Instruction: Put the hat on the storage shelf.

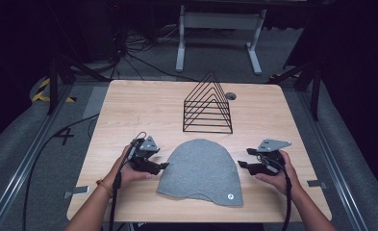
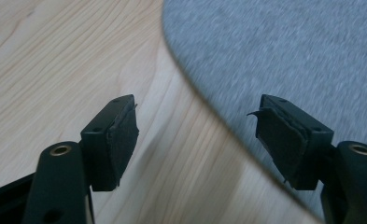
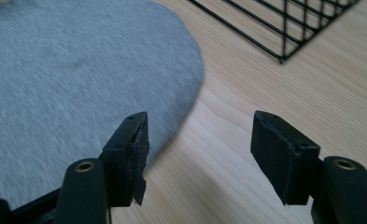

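Item: grey knit beanie (image 1: 199, 171), lying flat on the near middle of the wooden counter (image 1: 129, 110), rounded crown toward the far side, brim toward the near edge, small round badge near the brim's right corner. Behind it, toward the far side and standing apart from it: black wire rack (image 1: 207, 103) of triangular dividers, upright; small round hole in the counter just right of the rack's peak. Left hand-held gripper (image 1: 161, 166): just beside the beanie's left edge, pointing right toward it, jaws standing part-way apart with nothing between the pads; in the left gripper view the beanie's curved edge (image 2: 284, 51) runs between the two pads (image 2: 123, 140), fabric lying on the counter below and not pinched. Right hand-held gripper (image 1: 242, 164): just beside the beanie's right edge, pointing left, jaws likewise part-way apart and empty; in the right gripper view the fabric edge (image 3: 78, 79) lies ahead of one pad (image 3: 137, 154), bare wood under the gap, corner of the rack (image 3: 284, 28) at the far right. Step in hand, as judged: approach from both sides, lining up for a two-sided pick of the beanie. Next move, as judged: lowering each jaw pair so one pad slips under the fabric edge, then closing on the cloth; care needed, thin limp knit being prone to slide or bunch rather than lift.
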`<state>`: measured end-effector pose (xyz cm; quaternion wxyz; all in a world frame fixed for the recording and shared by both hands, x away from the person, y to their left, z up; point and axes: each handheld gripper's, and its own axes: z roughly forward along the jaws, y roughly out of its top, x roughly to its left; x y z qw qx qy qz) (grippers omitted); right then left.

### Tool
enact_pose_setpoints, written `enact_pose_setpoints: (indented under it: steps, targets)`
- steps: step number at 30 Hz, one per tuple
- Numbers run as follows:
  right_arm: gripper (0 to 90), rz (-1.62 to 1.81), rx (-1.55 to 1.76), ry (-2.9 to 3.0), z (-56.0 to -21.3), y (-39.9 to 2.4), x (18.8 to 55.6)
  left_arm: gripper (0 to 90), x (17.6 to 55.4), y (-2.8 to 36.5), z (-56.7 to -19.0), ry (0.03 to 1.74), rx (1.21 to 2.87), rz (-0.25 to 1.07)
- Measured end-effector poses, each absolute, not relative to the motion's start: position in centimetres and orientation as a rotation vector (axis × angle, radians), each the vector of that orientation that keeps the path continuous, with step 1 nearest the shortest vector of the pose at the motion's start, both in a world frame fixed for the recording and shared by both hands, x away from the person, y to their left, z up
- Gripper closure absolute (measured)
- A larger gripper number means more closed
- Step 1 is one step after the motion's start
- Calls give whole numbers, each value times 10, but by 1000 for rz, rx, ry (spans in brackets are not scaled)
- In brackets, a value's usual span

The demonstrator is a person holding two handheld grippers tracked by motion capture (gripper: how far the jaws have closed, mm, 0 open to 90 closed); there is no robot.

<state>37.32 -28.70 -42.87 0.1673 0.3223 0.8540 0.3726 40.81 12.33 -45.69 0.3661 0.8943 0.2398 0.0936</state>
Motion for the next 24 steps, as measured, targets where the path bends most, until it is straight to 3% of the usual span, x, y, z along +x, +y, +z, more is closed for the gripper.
enact_pose_setpoints:
  steps: [10,15,24]
  targets:
    - [383,986,919,2476,-443,-252,379,319,424,94,-465,606,2331,283]
    - [361,922,936,2493,-452,-247,381,328,423,95,-469,588,2320,204]
    - [337,947,991,2513,-458,-250,386,339,407,91,-467,583,2345,180]
